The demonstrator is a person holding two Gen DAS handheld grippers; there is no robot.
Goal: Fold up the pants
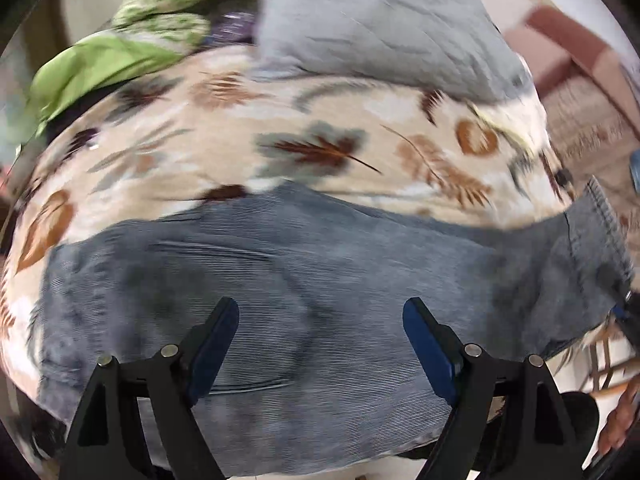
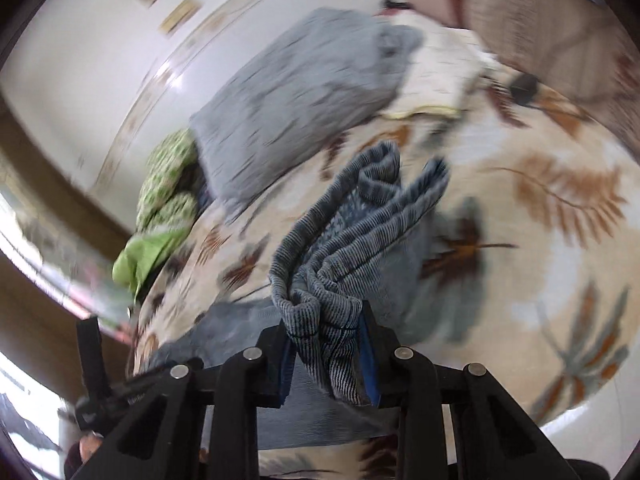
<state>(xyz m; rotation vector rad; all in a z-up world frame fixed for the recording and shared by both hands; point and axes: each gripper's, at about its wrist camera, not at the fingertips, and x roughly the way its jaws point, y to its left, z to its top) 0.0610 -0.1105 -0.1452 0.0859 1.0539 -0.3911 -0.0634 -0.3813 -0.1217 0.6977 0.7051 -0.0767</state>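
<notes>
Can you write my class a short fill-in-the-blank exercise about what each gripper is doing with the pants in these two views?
1. The right gripper is shut on a bunched part of the ____.
2. The left gripper hovers over the pants with its jaws ____.
3. The pants lie on a blanket printed with ____.
4. Beyond the pants, a folded ____ cloth rests on the blanket.

Missing words: pants; open; leaves; grey

Leaf-print bed cover (image 1: 320, 120) carrying clothes
Blue-grey pants (image 1: 304, 280) lie beneath the left gripper (image 1: 320, 320); grey folded cloth (image 1: 380, 28) and green garments (image 1: 104, 68) lie beyond it
</notes>
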